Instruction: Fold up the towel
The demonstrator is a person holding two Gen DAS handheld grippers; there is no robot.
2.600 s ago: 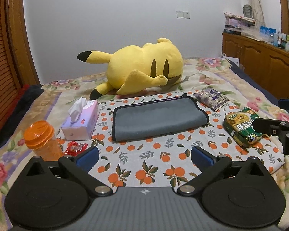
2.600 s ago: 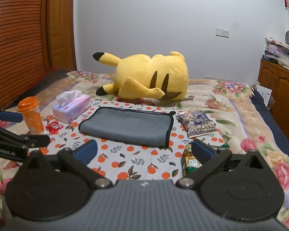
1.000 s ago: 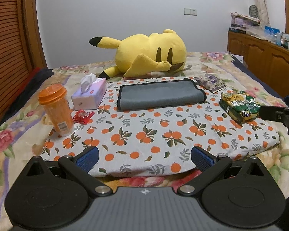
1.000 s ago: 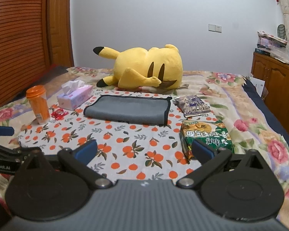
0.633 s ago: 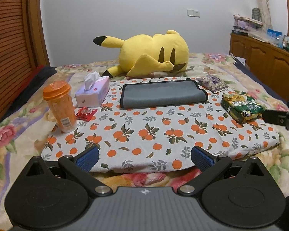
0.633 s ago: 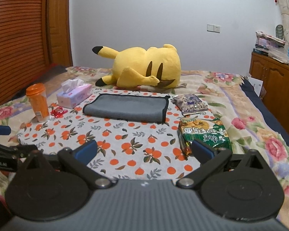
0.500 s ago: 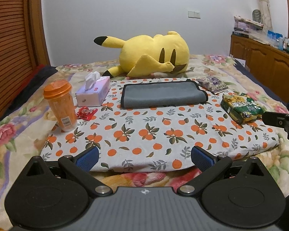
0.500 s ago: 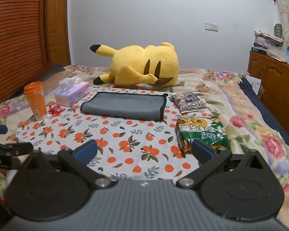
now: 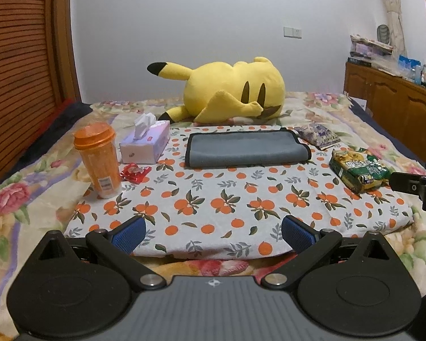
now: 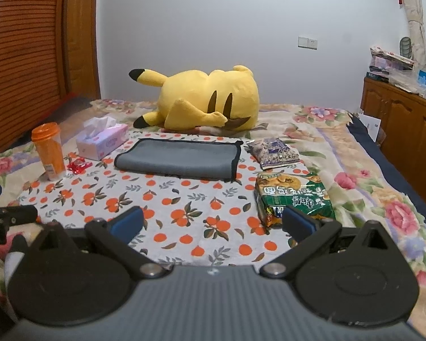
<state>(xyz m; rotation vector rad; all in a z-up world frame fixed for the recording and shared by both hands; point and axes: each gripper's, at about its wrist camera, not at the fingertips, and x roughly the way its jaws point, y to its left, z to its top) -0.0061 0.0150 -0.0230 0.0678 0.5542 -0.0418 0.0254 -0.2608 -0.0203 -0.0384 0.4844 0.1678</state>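
Fingers (image 9: 129, 232) of the left gripper (image 9: 213, 234) stood wide apart and empty at the near edge of the orange-print cloth (image 9: 235, 207); the right gripper (image 10: 211, 224) was equally wide, holding nothing. Well ahead, the grey towel (image 9: 245, 149) lay folded flat on the cloth, before the yellow plush (image 9: 230, 91), between tissue box (image 9: 144, 146) and snack packets (image 9: 359, 169).

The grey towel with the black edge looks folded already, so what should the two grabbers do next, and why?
Probably nothing more than stay back, or move in for one more fold. The grey towel with the black edge lies flat and doubled over on the orange-print cloth, and the left gripper and right gripper are both open, empty and far from it.
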